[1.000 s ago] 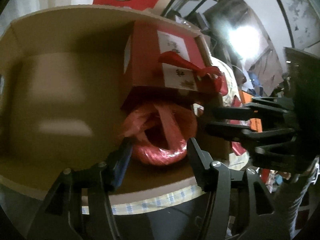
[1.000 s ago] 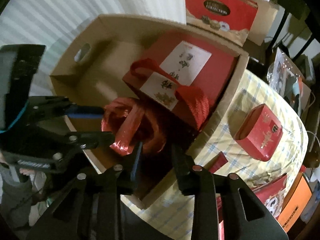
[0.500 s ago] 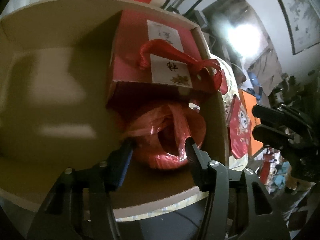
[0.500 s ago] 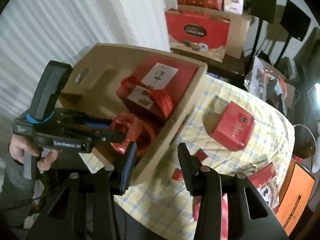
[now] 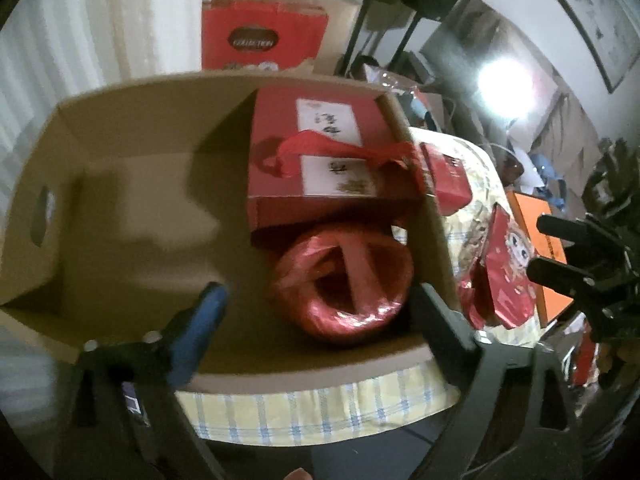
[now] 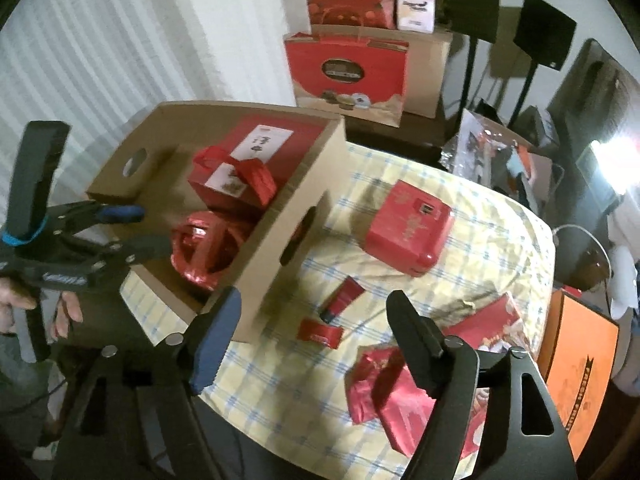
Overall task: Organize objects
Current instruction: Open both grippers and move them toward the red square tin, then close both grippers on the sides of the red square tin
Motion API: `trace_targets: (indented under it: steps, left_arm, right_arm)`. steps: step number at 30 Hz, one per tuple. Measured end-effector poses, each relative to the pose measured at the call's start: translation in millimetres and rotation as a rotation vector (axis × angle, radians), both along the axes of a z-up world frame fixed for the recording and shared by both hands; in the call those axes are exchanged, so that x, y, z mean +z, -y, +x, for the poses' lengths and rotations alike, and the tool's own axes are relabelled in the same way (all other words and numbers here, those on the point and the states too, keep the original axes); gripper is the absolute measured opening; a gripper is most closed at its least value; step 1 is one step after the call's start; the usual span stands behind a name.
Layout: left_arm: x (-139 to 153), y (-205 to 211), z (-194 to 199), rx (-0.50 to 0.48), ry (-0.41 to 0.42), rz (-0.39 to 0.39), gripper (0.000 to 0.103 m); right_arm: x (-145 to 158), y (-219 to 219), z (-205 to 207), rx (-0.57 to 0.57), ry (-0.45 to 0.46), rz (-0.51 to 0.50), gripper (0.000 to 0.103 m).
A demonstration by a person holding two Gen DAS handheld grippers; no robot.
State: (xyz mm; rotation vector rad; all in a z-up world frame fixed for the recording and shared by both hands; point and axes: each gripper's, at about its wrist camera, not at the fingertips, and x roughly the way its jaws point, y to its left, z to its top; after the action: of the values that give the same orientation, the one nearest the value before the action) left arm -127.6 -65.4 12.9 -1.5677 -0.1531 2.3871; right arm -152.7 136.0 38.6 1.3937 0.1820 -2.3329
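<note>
A cardboard box [image 5: 120, 184] [image 6: 304, 184] on the checked tablecloth holds a red gift box with a ribbon handle [image 5: 320, 168] [image 6: 236, 176] and a red foil ring-shaped packet [image 5: 344, 284] [image 6: 204, 248]. My left gripper [image 5: 316, 300] is open and empty, just above the box's near edge, fingers apart from the packet. It also shows in the right wrist view [image 6: 136, 228]. My right gripper [image 6: 312, 316] is open and empty above the table, over a small red tube [image 6: 340, 300] and a small red packet [image 6: 320, 332].
On the tablecloth [image 6: 480, 248] lie a square red tin [image 6: 408, 228] and red foil bags [image 6: 388, 392] at the near right. An orange box [image 6: 576, 360] stands off the table's right side. Red gift bags [image 6: 344, 72] stand behind.
The left gripper has let go of the red foil packet, opened and drawn back. The right gripper has pulled back out of the box, opened wide and moved right over the table.
</note>
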Motion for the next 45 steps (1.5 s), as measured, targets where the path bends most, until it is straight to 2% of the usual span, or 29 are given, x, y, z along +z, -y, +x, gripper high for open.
trace_targets:
  steps: [3,10,17,21,28,34,45]
  left_arm:
    - [11.9,-14.7,8.0,-0.023,-0.055,-0.042,0.1]
    - [28.7,-38.5,17.5,-0.074,-0.116,-0.07,0.101]
    - [33.9,-69.4,17.2,-0.087,-0.148,-0.046,0.101]
    - [39.1,-94.4,12.8,-0.102,-0.166,-0.026,0.101]
    - [41.5,-135.4,-6.8,-0.116,-0.172,-0.015,0.101]
    - [30.2,-164.4,-35.2,-0.11,-0.14,-0.021,0.101]
    - [4.3,-193.7,-76.6,-0.086,-0.082,-0.009,0.101]
  right_arm:
    - [0.7,-9.0,5.2,-0.026,-0.017,0.002,0.083]
    - [-1.0,-37.6,9.3,-0.109,-0.038,-0.002,0.086]
    - [2.7,-60.8,21.8,-0.187,-0.123,0.035,0.097]
    - [3.5,-80.5,22.2,-0.23,-0.141,0.041,0.098]
    - [-0.1,-112.6,20.5,-0.296,-0.161,0.039,0.1]
    - [-14.7,-132.9,15.7,-0.334,-0.157,0.032,0.1]
    - [-34.6,-131.5,-11.9,-0.315,-0.168,-0.02,0.1]
